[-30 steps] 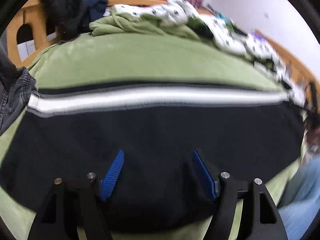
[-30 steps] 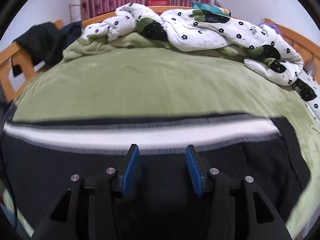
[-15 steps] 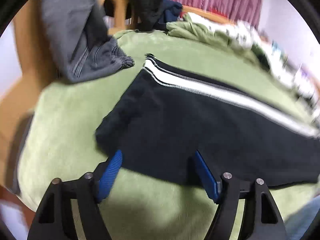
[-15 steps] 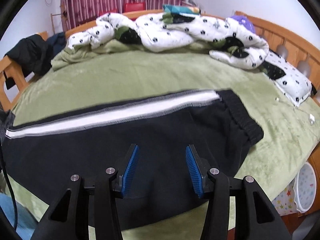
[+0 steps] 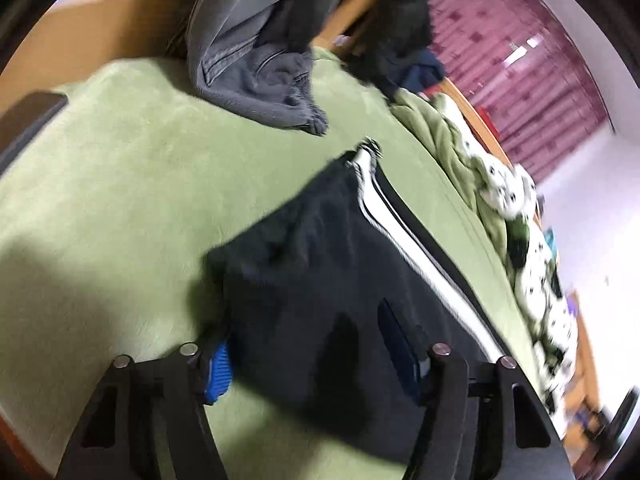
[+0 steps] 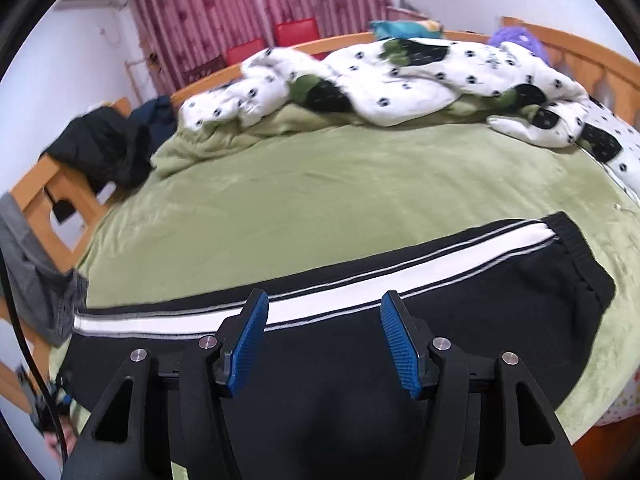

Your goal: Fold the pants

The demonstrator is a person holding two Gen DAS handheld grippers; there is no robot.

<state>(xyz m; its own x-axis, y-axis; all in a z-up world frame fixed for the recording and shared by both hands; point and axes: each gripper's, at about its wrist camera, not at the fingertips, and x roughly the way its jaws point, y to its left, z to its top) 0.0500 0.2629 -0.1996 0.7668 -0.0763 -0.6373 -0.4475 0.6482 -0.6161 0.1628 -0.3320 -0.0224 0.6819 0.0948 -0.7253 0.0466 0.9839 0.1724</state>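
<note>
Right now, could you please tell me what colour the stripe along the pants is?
White, edged with thin grey lines, on black pants; clearest in the right wrist view.

The left view is blurry. The pants [image 5: 320, 280] hide part of one blue pad [image 5: 219, 372] of the left tongs [image 5: 308, 356]. The right picture's bottom edge cuts off the pants [image 6: 400, 344].

Spotted duvet [image 6: 400, 80], grey jeans [image 5: 256, 60], maroon curtains [image 6: 256, 4].

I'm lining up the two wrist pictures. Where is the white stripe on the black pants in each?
Left wrist: the white stripe runs diagonally from upper centre toward lower right.
Right wrist: it runs across the middle, just beyond the right gripper.
Shared landmark: the grey garment at the bed's wooden end.
</note>
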